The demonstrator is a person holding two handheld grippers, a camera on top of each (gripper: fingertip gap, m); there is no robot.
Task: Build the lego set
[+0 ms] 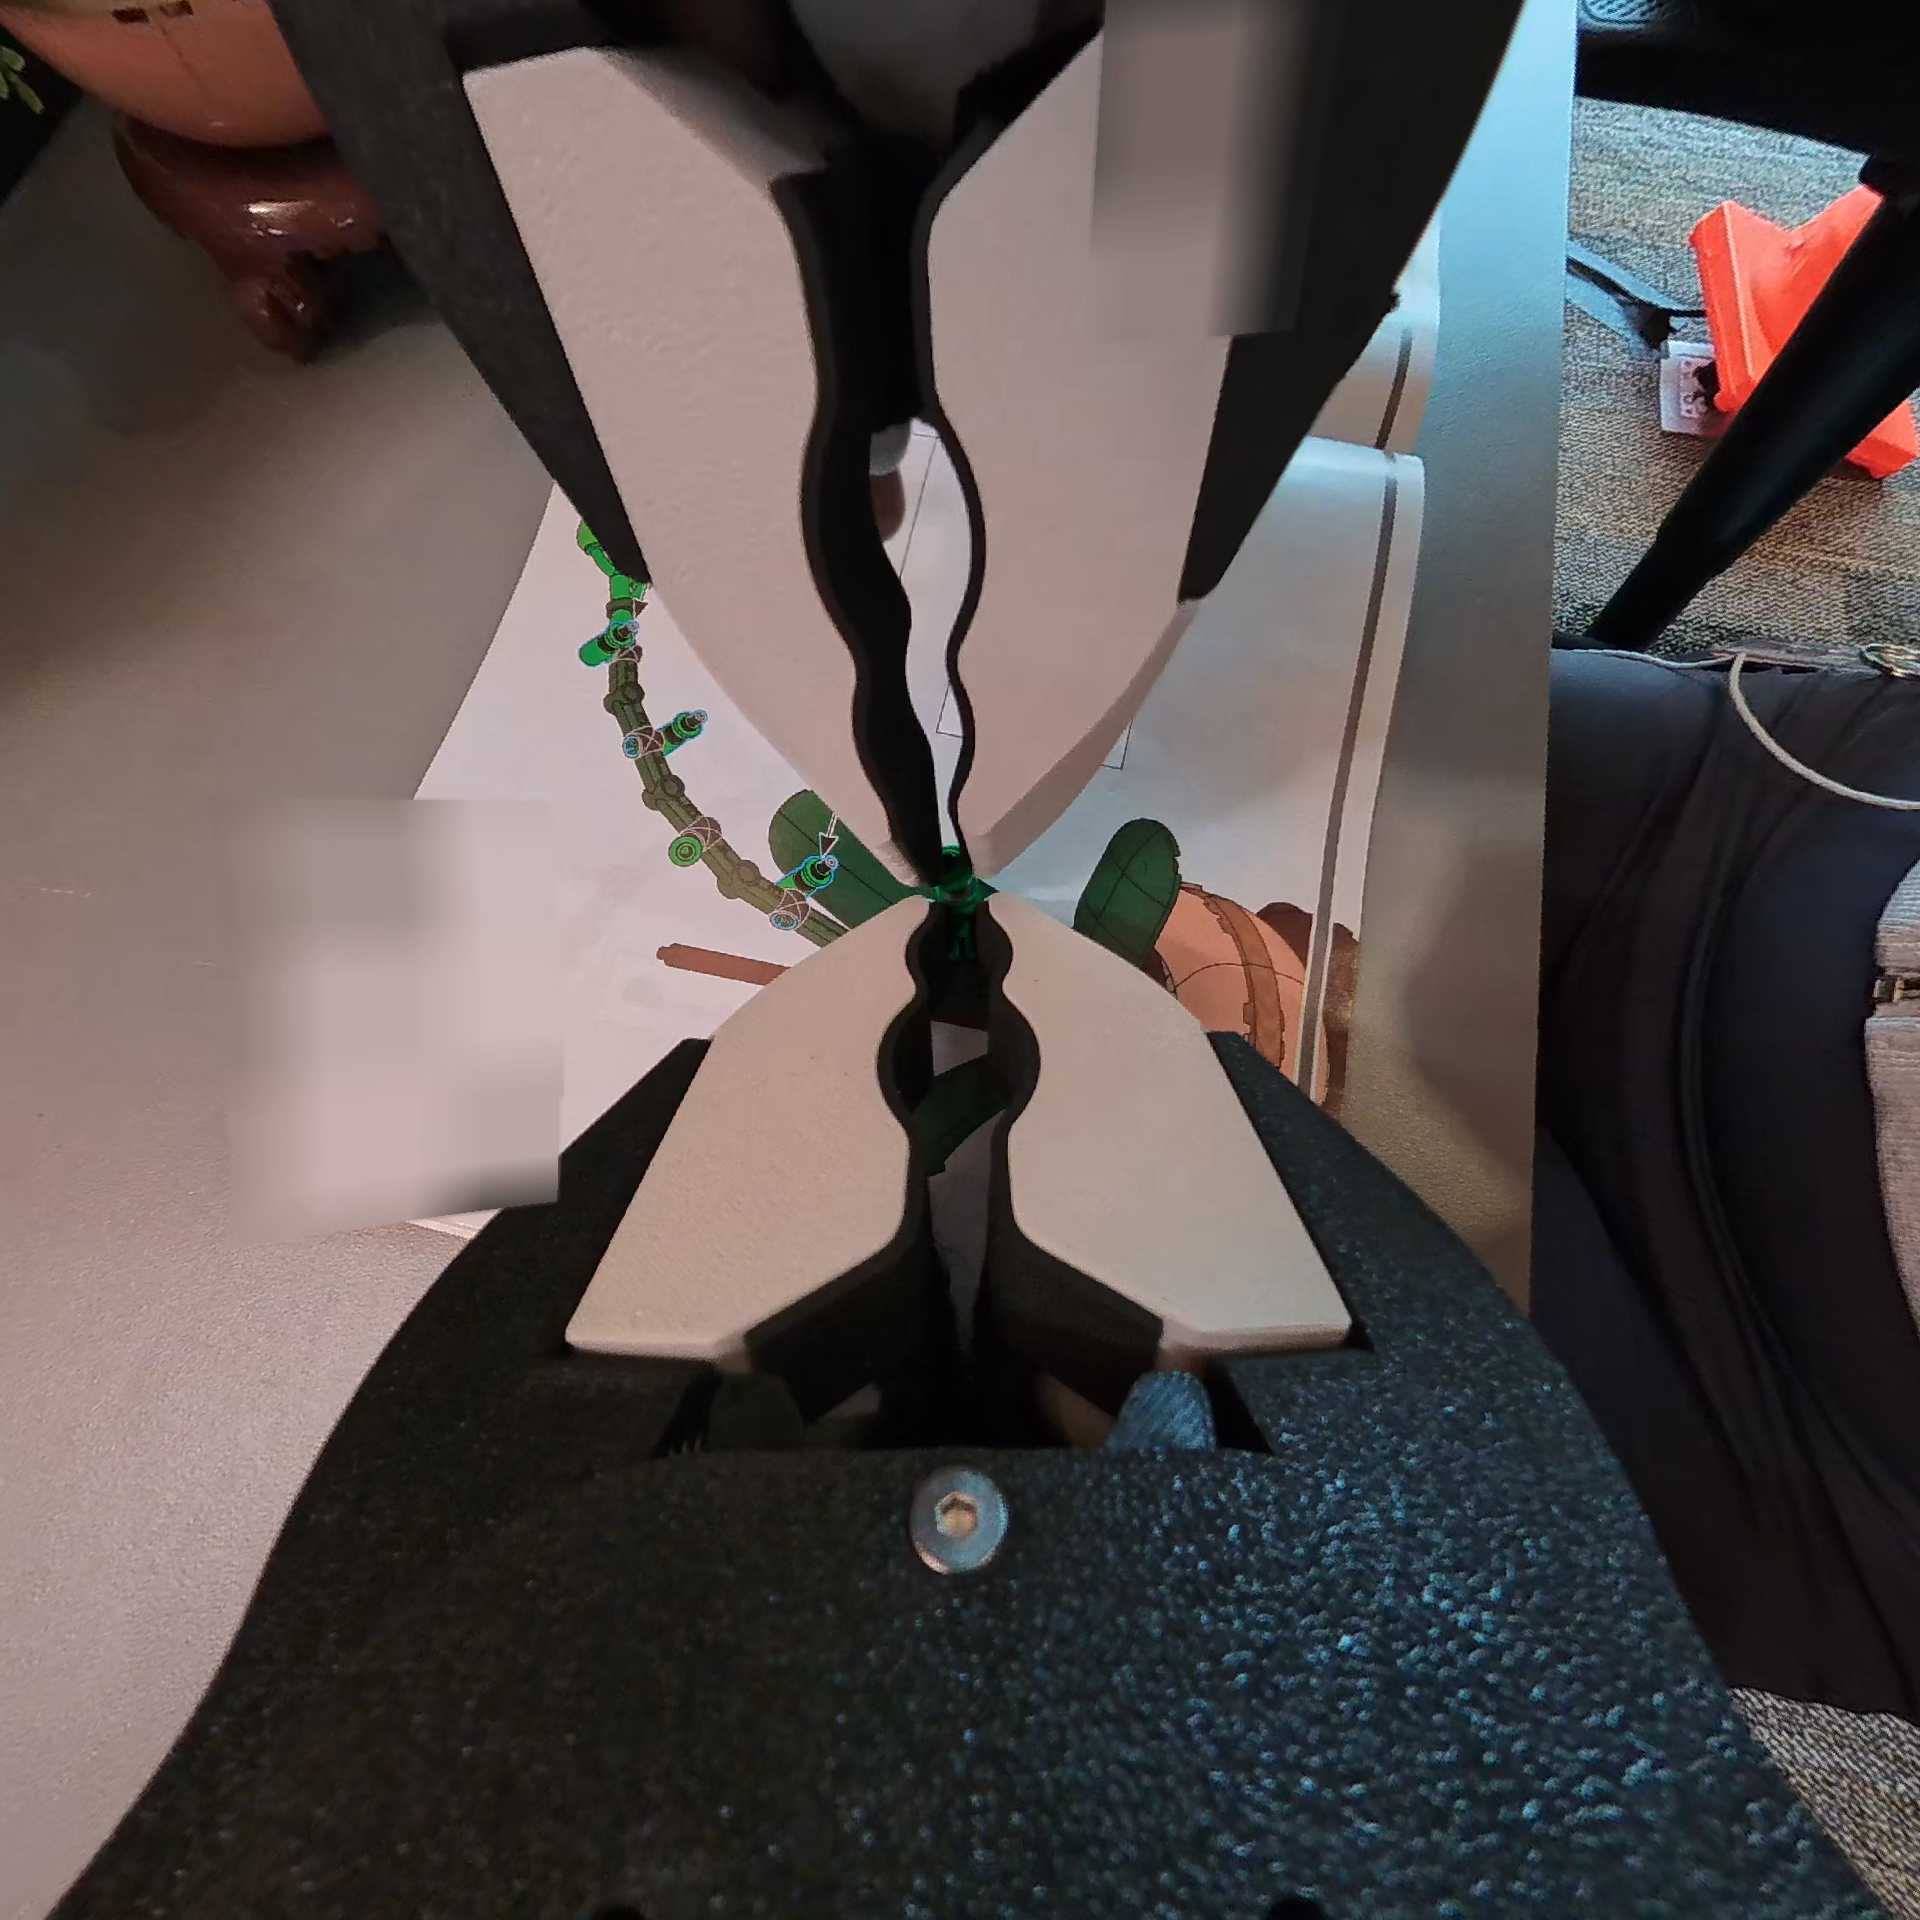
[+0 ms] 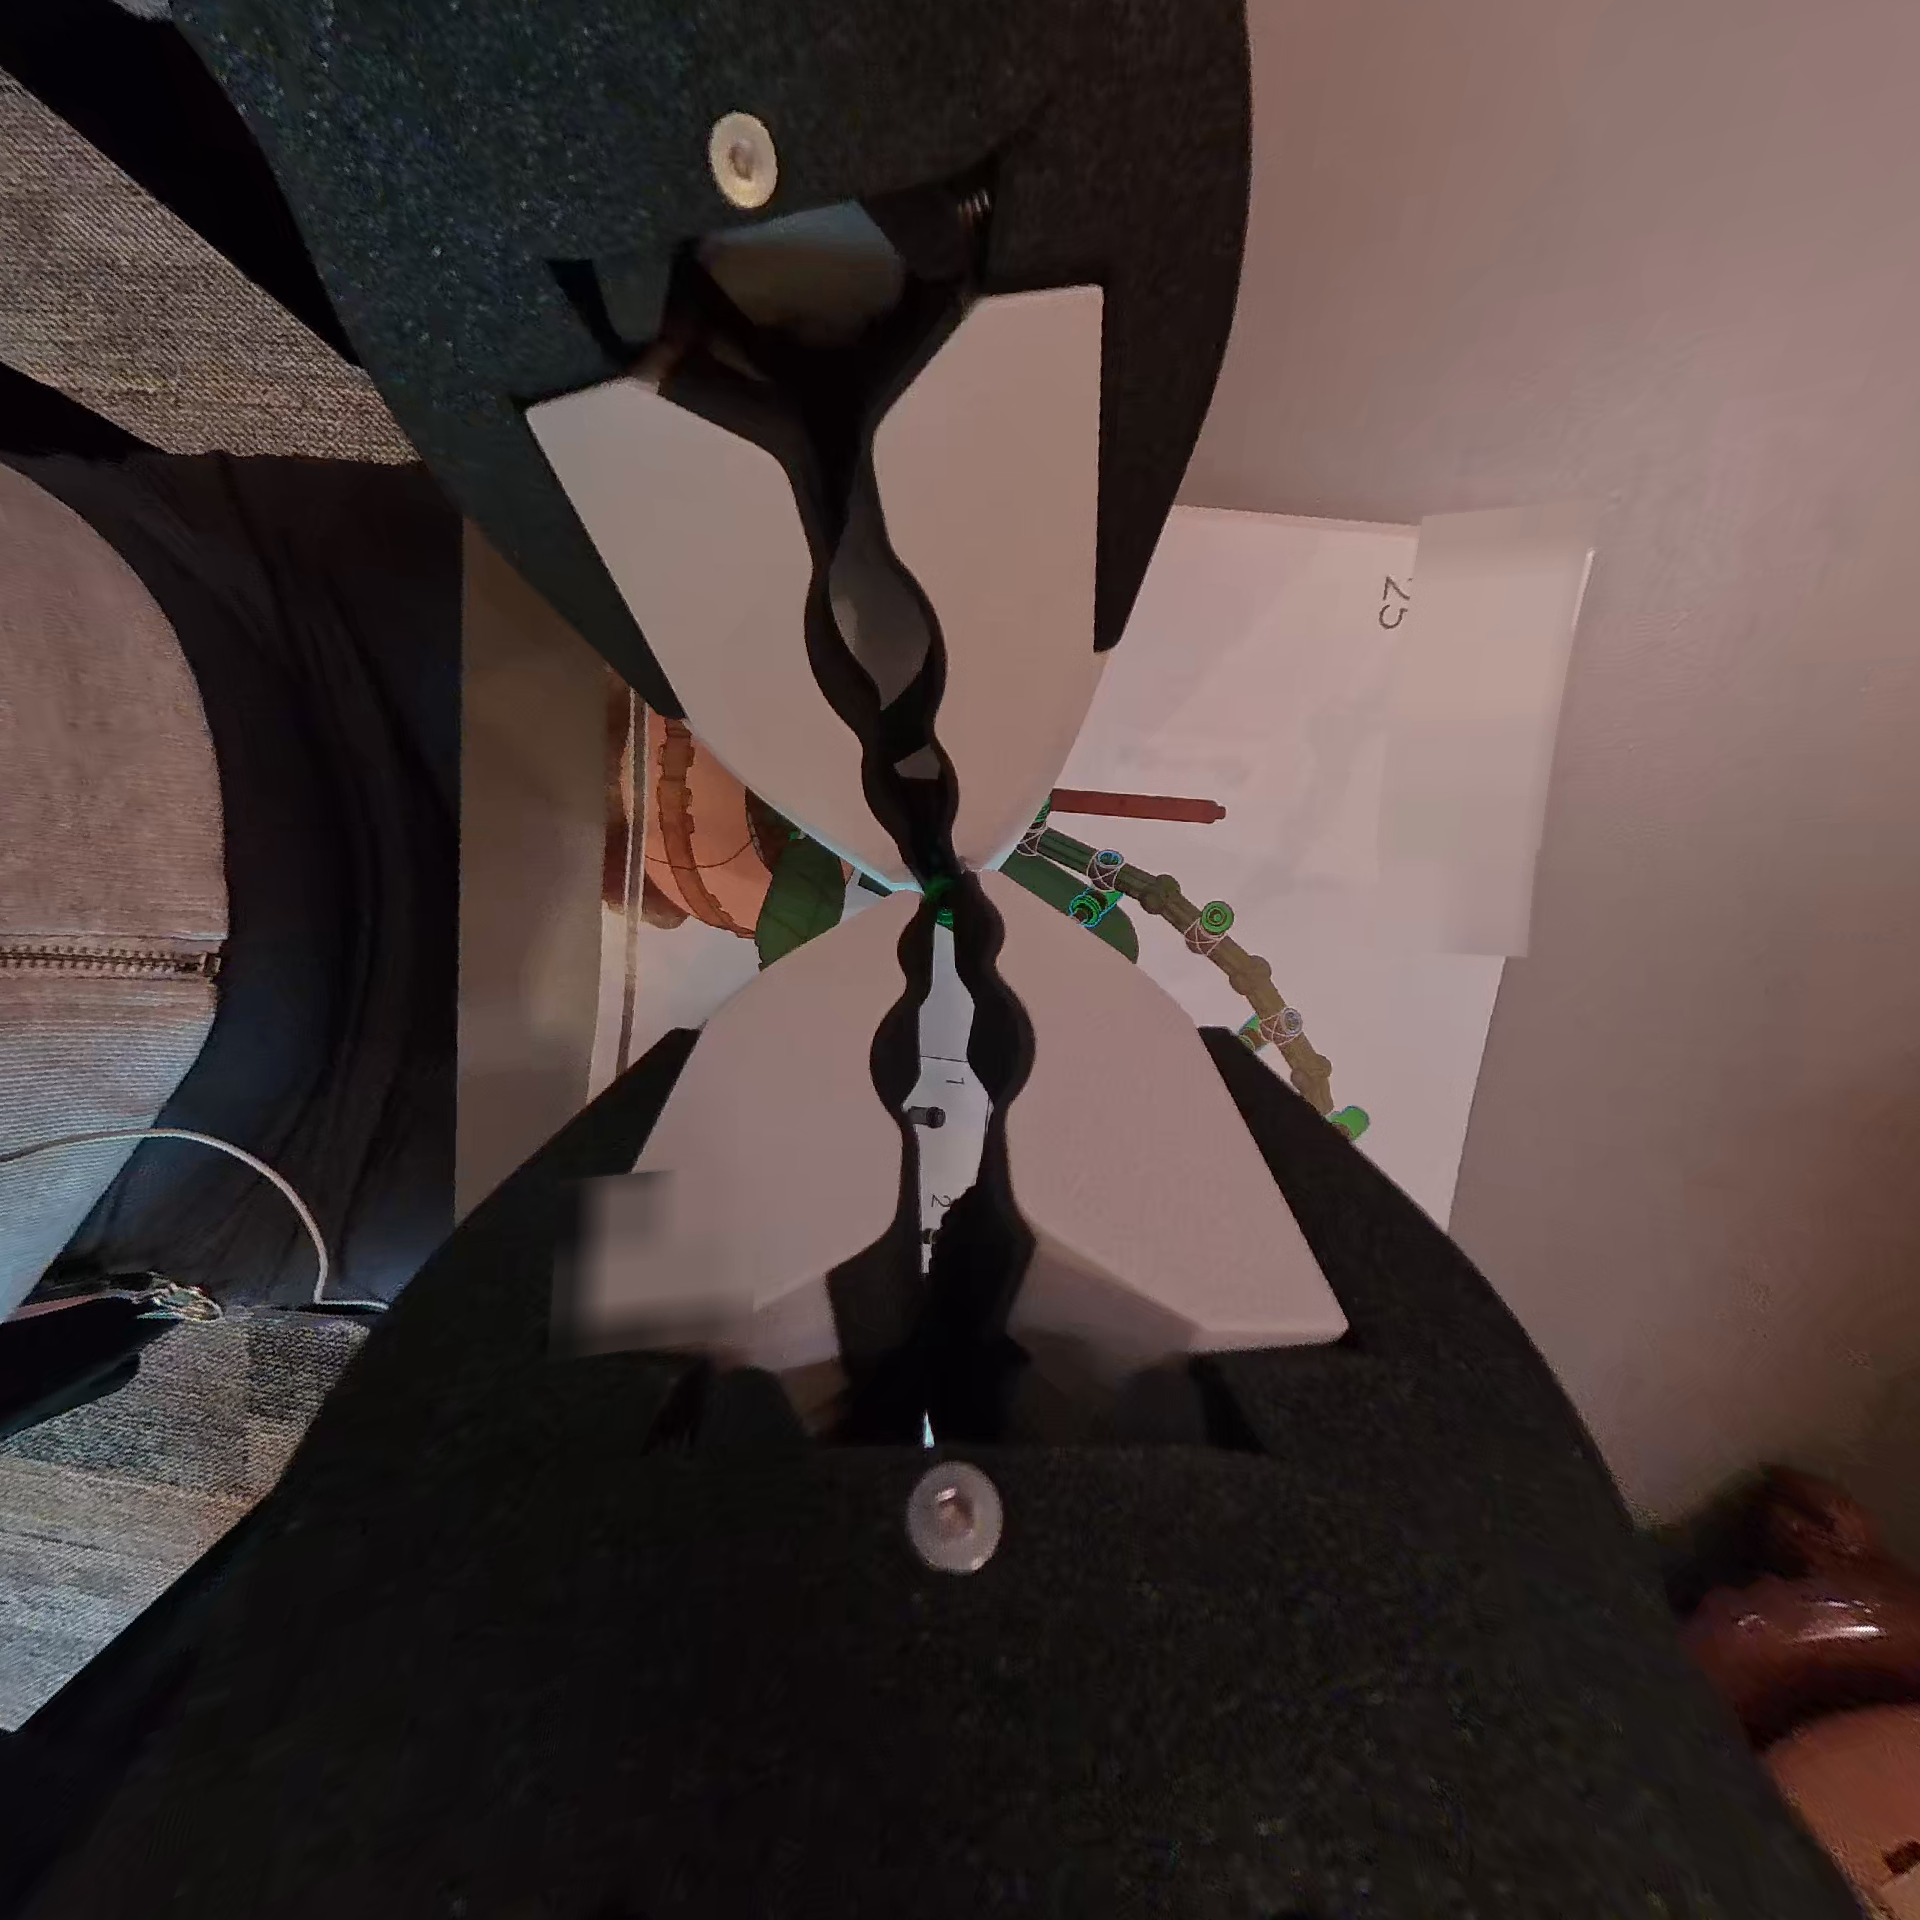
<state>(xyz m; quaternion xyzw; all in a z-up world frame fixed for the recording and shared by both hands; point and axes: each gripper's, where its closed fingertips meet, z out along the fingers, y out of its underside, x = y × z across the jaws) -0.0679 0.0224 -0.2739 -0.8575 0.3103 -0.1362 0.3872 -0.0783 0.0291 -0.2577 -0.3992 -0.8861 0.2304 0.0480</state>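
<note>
Two grippers meet tip to tip at the centre of both frames, over an open booklet (image 1: pixel 540 748) on a pale table (image 1: pixel 208 582). The left gripper (image 1: pixel 954 912) and right gripper (image 2: pixel 940 896) each look clamped on one small green piece (image 1: pixel 954 896), though it is tiny and half hidden. A pot (image 1: pixel 187 73) sits upper left of the left view.

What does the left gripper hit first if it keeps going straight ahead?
The right gripper. Its fingertips face the left gripper tip to tip, with a small green piece pinched where they meet. That piece comes first, then the other gripper; the instruction page lies below, depth unclear.
</note>
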